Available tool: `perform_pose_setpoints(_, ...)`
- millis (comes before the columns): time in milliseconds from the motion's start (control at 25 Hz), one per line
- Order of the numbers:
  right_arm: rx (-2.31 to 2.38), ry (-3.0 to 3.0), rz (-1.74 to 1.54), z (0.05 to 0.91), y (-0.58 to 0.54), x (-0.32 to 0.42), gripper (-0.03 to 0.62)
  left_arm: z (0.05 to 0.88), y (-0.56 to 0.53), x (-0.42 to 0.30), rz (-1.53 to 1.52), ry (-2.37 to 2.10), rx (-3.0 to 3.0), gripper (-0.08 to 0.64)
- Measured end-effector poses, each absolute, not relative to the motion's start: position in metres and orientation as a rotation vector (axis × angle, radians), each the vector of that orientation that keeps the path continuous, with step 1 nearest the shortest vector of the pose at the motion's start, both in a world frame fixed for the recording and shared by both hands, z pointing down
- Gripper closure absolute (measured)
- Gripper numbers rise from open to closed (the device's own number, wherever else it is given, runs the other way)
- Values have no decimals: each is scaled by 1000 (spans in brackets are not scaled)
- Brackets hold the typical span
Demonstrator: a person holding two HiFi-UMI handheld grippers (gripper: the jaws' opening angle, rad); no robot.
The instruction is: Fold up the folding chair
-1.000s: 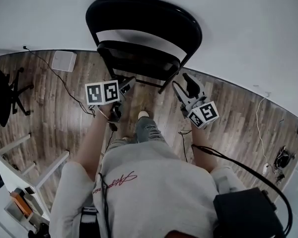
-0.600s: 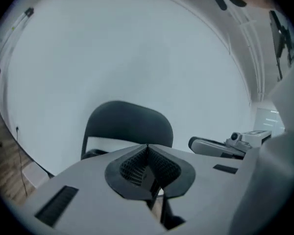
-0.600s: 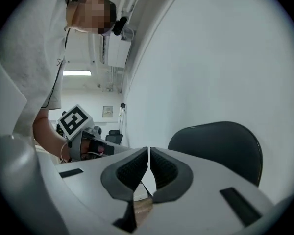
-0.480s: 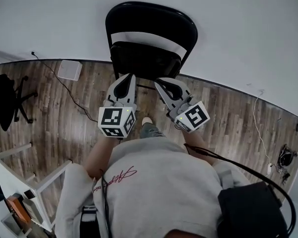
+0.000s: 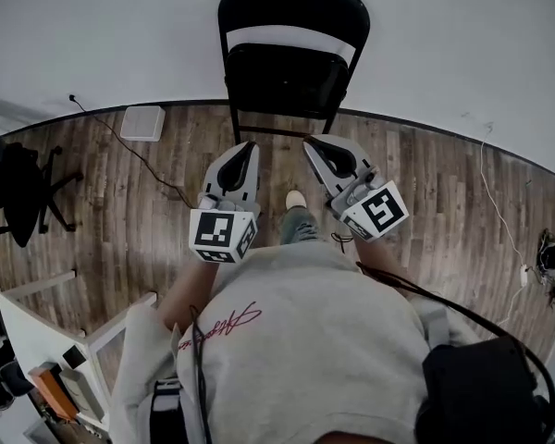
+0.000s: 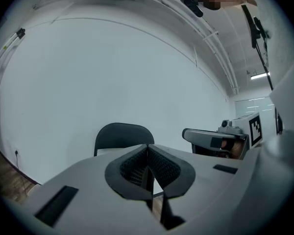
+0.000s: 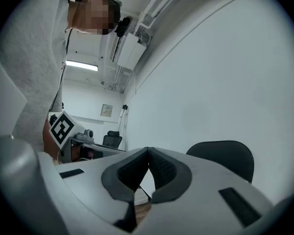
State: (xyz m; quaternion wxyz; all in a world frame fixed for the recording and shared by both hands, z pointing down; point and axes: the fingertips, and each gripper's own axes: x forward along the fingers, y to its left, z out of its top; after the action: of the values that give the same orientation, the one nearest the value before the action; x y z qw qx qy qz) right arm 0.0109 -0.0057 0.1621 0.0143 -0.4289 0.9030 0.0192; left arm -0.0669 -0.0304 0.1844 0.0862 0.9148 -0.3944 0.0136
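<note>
Chair (image 5: 291, 72), apparently folded flat, leans upright against the white wall (image 5: 462, 44). Facing it and well clear, the left gripper (image 5: 247, 148) and right gripper (image 5: 312, 142) are both pinched closed on nothing. With no grip steadying it, the chair's feet could slide on the smooth wood floor (image 5: 444, 202) and topple it. Left of the chair lie a white box (image 5: 141, 121) and cable (image 5: 139, 155); farther left stands an office chair (image 5: 18, 188).

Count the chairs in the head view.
2. The black folding chair stands against the wall ahead; a black office chair sits at the left edge, partly cut off. More may lie outside the view.
</note>
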Motion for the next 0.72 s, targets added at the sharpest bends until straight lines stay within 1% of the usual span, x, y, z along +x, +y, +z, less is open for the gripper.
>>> perform_pose_setpoints(280, -1390, 2777, 63, 158, 76, -26, 577, 183, 40, -122, 0, -1109, 2734, 543)
perform_pose_setpoints(480, -1371, 2808, 61, 155, 108, -41, 577, 171, 69, -128, -35, -1059, 2754, 543)
perform_pose_setpoints(720, -1312, 2754, 100, 134, 112, -56, 577, 161, 90, -129, -118, -1040, 2749, 543)
